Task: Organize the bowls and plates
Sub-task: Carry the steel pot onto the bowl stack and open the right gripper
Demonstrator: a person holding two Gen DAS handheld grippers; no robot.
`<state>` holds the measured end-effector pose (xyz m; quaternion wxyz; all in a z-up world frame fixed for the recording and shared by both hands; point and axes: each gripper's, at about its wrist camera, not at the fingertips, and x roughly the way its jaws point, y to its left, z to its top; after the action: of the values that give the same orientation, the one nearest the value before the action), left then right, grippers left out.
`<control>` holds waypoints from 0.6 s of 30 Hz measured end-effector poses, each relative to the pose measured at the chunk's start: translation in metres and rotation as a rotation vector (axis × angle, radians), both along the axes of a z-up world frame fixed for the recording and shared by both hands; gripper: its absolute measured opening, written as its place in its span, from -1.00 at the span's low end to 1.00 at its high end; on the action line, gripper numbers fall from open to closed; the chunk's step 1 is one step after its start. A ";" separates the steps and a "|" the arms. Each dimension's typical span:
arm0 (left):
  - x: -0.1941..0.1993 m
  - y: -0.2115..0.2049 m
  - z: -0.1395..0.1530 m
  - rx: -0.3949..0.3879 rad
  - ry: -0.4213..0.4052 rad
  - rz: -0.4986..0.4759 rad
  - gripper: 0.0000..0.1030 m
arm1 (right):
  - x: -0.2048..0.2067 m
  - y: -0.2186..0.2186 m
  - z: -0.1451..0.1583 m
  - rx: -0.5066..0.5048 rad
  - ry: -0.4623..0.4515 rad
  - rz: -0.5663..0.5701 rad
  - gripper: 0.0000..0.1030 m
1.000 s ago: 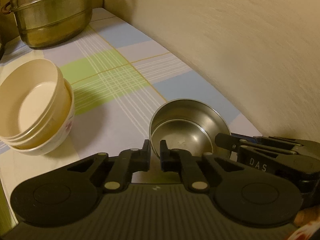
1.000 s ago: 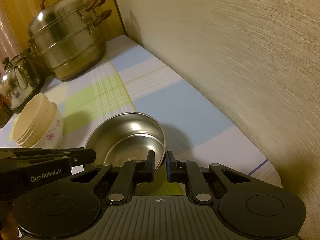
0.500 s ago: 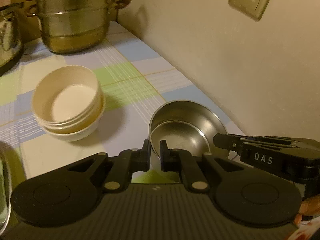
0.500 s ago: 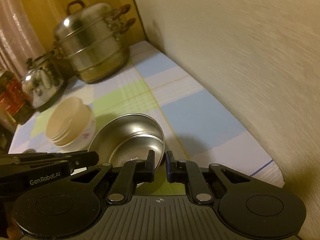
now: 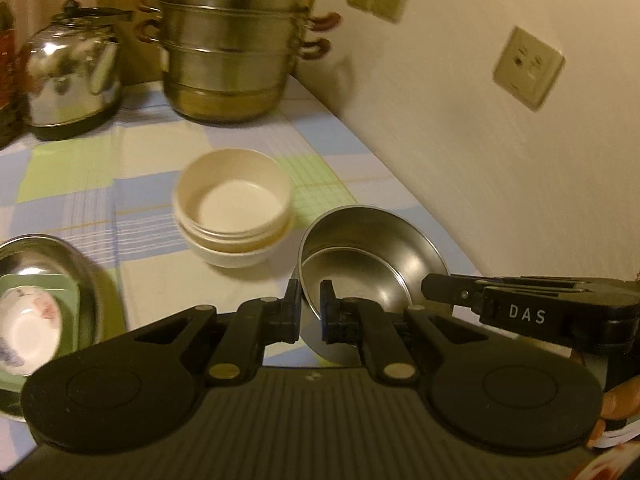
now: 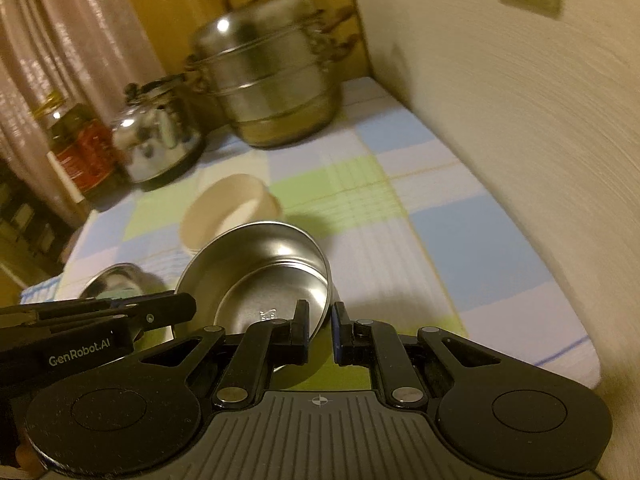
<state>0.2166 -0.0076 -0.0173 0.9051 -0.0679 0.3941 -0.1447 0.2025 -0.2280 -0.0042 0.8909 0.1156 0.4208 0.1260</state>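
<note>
A steel bowl (image 5: pixel 360 256) hangs between both grippers above the checked tablecloth (image 5: pixel 256 136). My left gripper (image 5: pixel 310 312) is shut on its left rim. My right gripper (image 6: pixel 321 326) is shut on its right rim; the bowl (image 6: pixel 264 276) tilts toward the left in the right wrist view. A stack of cream bowls (image 5: pixel 234 204) stands just beyond it on the cloth and also shows in the right wrist view (image 6: pixel 228 212). A steel dish (image 5: pixel 44 280) at the left holds a green plate and a small floral saucer (image 5: pixel 28 324).
A large steel steamer pot (image 5: pixel 234 48) and a kettle (image 5: pixel 70 72) stand at the back. A jar (image 6: pixel 76 144) stands left of the kettle. The wall (image 5: pixel 480 160) with sockets runs along the right edge of the table.
Both grippers have risen with the steel bowl and tipped back, so the kettle, steamer and sockets have come into view. The bowl is higher above the cloth.
</note>
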 end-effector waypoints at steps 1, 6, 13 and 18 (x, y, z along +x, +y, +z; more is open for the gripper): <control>-0.001 0.004 0.003 -0.001 -0.006 0.011 -0.85 | 0.002 0.004 0.003 0.003 -0.004 0.011 -0.78; 0.004 0.023 0.015 -0.004 -0.038 0.065 -0.85 | 0.017 0.025 0.014 0.008 -0.026 0.065 -0.78; 0.029 0.046 0.028 -0.008 -0.075 0.116 -0.85 | 0.053 0.051 0.027 0.009 -0.053 0.115 -0.78; 0.051 0.056 0.032 -0.008 -0.092 0.139 -0.85 | 0.080 0.063 0.030 0.012 -0.057 0.133 -0.78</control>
<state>0.2672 0.0489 0.0146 0.9298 -0.0922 0.3458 -0.0862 0.2824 -0.1648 0.0254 0.8915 0.0891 0.4012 0.1906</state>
